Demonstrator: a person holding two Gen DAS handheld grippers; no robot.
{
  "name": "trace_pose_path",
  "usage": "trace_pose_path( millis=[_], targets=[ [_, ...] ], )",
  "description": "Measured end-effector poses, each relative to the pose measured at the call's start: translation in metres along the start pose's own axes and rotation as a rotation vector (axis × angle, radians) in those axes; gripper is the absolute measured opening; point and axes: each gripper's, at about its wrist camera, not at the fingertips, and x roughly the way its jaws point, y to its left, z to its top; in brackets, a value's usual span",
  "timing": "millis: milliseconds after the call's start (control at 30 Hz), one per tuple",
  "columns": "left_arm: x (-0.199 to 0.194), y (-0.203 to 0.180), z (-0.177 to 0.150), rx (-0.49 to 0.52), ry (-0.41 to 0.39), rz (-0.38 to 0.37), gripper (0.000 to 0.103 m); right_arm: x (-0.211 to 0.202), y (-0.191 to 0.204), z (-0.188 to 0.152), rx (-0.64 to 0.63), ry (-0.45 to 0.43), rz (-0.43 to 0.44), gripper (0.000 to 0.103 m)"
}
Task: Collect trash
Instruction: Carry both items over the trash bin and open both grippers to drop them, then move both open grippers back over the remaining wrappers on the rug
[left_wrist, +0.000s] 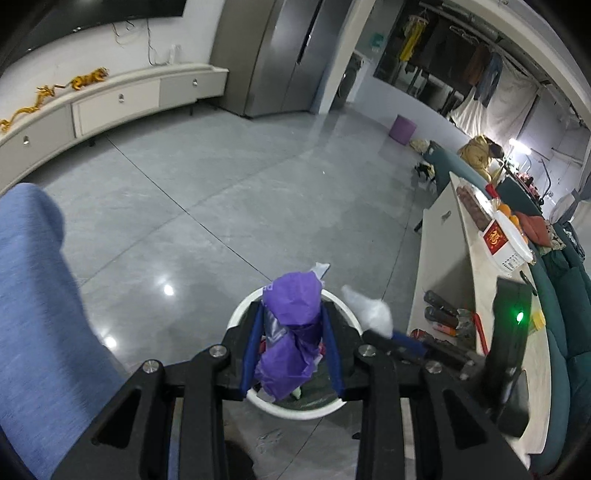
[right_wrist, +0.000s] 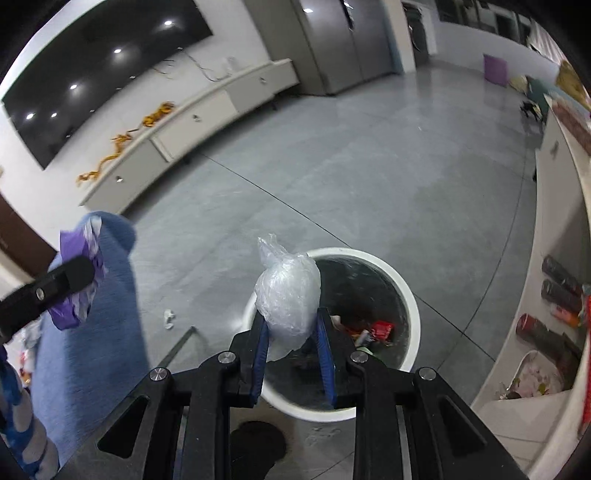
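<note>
Grey tile floor (right_wrist: 369, 155), white trash bin (right_wrist: 410, 295) on it. Left claw (left_wrist: 291, 317) clamps purple wrapper (left_wrist: 291, 332) above bin; right claw (right_wrist: 291, 325) clamps clear plastic bag (right_wrist: 288, 291) over bin's rim.

— Where is my left wrist view looking from?

— From behind its own fingers (left_wrist: 255, 347), tilted down and forward. I see the white bin (left_wrist: 240, 317) close beneath them, grey floor (left_wrist: 221, 184) beyond, the TV cabinet (left_wrist: 110, 107) far left and the long desk (left_wrist: 476, 258) along the right edge.

— And my right one?

— Same pose behind its fingers (right_wrist: 327, 354), also pitched down, close above the same bin (right_wrist: 410, 295), a little more to the bin's left.

— What do both share?

— The bin, the floor, the cabinet (right_wrist: 192, 125) and the desk edge (right_wrist: 554, 206). Each also catches the other tool: the right gripper (left_wrist: 402, 339) at my left view's right, the left gripper (right_wrist: 48, 288) at my right view's left.
</note>
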Motion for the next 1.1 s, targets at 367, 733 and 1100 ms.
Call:
trace_pose_path(
  millis=[367,733,1100],
  targets=[
    [0.055,0.000,0.010,-0.058,0.047,-0.031,0.057,0.028,-0.011,0.005,0.035,0.023,-0.064,0.047],
    [0.007,-0.008,-0.006,-0.044,-0.053,0.082,0.057,-0.017,0.004,0.000,0.000,-0.073,-0.104,0.051],
    [-0.088,-0.010,-0.030,-0.029,-0.222,0.180,0.062,-0.093,0.048,-0.018,-0.070,-0.219,-0.122,0.054]
  ],
)
